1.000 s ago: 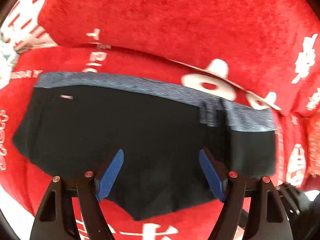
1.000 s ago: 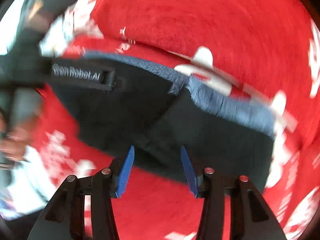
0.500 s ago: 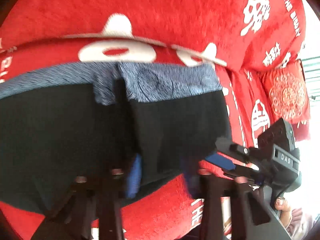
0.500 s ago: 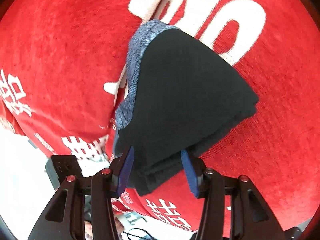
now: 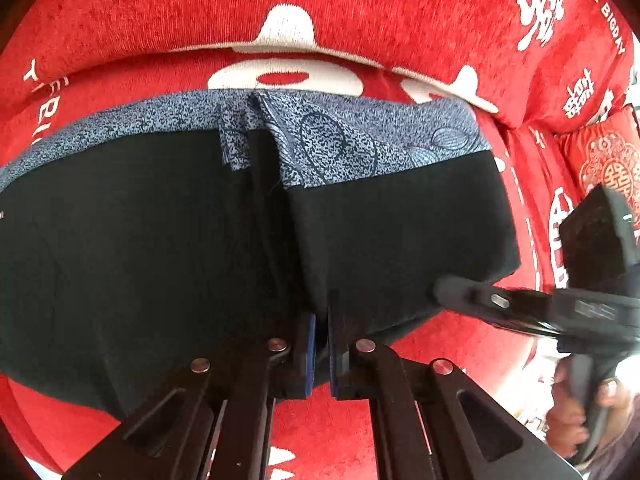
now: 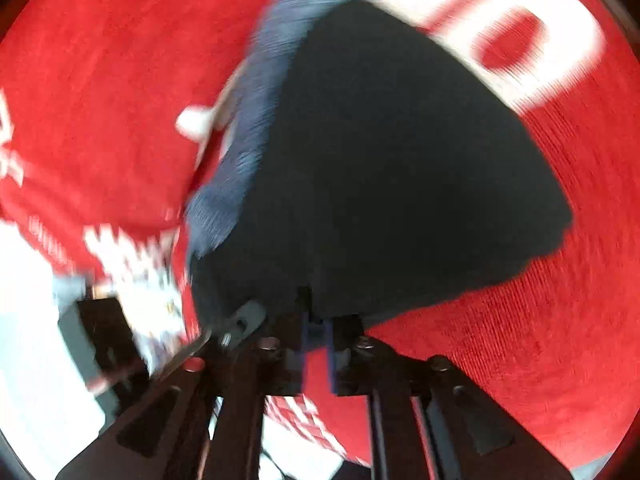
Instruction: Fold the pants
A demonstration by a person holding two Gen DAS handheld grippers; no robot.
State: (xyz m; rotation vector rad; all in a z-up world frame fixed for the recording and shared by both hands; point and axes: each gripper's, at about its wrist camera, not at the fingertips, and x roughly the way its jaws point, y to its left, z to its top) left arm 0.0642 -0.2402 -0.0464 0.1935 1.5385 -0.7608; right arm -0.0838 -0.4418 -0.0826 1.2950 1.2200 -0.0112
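Observation:
Black pants (image 5: 140, 248) with a blue patterned waistband (image 5: 360, 140) lie on a red sofa seat, their right part folded over the middle. My left gripper (image 5: 321, 336) is shut on the lower hem of the folded flap. My right gripper (image 6: 316, 332) is shut on the pants' near edge (image 6: 380, 184); that view is blurred. The right gripper also shows in the left wrist view (image 5: 452, 292), at the flap's lower right edge.
The red sofa cover (image 5: 360, 12) with white lettering fills the background, with the backrest behind the waistband. A red embroidered cushion (image 5: 604, 164) sits at the far right. A person's hand (image 5: 576, 412) holds the right gripper's handle.
Both grippers have closed on the pants' lower edge; they were open half a second ago. The left wrist view has moved closer to the folded flap.

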